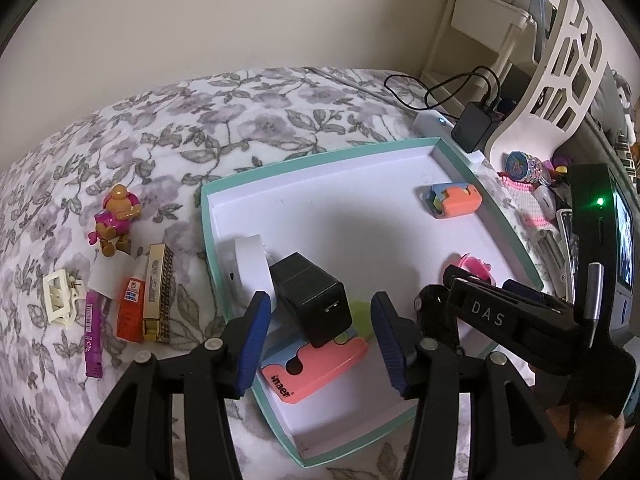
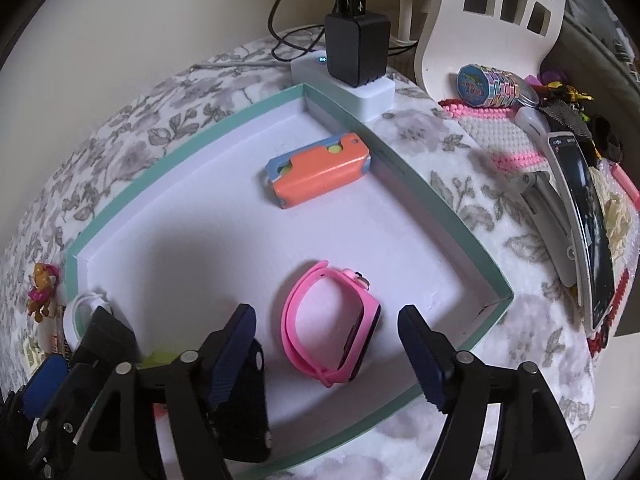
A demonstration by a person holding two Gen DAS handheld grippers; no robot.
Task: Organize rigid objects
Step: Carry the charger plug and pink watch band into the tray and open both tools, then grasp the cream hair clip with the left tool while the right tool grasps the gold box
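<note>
Teal card forms the rim of the shallow tray that fills the left wrist view, white inside, resting on a floral bedcover. The left gripper hangs over the tray's near corner, jaws part open and gripping nothing; the black charger block lies between and beyond the pads, propped on a coral case printed with letters that read roughly "inaer". A white round gadget sits just beside the charger. My reading is that the charger is freshly placed and the step in hand is a release. Outside the tray, well apart to the left, a toy figure, a cream clip, a purple stick, an orange tube and a gold harmonica wait; the next move likely calls for lifting clear and reaching across to one of them. The other tool's body carries "DAS".

From the right wrist view, the right gripper stands wide open over the tray's near side, the pink watch lying on the floor between the pads, apparently untouched by either. It too looks set down. An orange folding case lies further in. Beyond the rim, a foil-wrapped roll has a cap reading something like "CART", too small to be sure.
</note>
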